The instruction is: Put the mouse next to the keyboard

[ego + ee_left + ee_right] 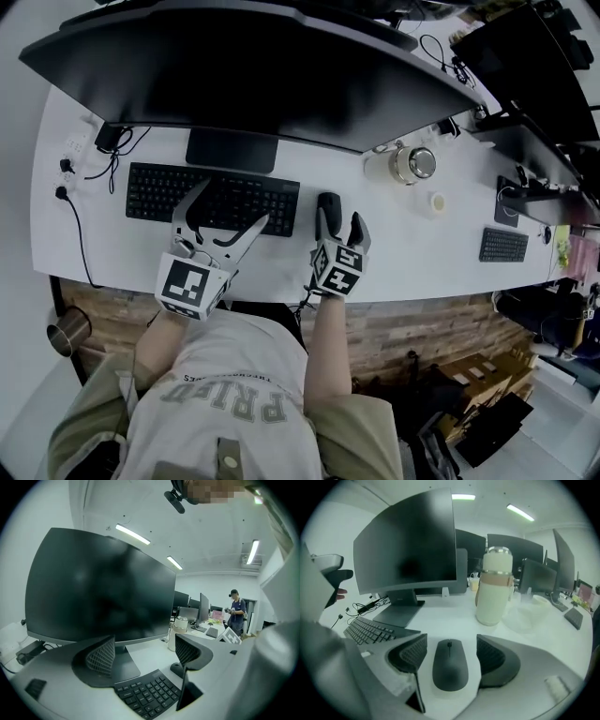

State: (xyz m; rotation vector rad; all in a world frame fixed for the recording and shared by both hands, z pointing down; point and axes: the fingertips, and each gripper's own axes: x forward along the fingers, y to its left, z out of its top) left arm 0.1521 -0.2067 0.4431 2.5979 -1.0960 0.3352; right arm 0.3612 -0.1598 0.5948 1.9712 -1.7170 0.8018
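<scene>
The dark mouse [328, 203] lies flat on the white desk [412, 244], just right of the black keyboard [214, 198] and a small gap away from its end. My right gripper [338, 221] is open, and its jaws stand on either side of the mouse [450, 663] with bare desk showing on both sides. Neither of the ribbed pads [414, 653] touches it. My left gripper [232, 208] hovers open over the keyboard's right half with nothing in it. In the left gripper view the keyboard [147, 693] sits below the open left gripper [144, 653].
A wide black monitor [253, 75] on its stand [232, 150] is behind the keyboard. A cream tumbler [494, 585] stands beyond the mouse. Cables and a power strip [77, 150] lie at the far left. A small second keyboard [503, 246] is at the right, and a person [236, 611] stands far back.
</scene>
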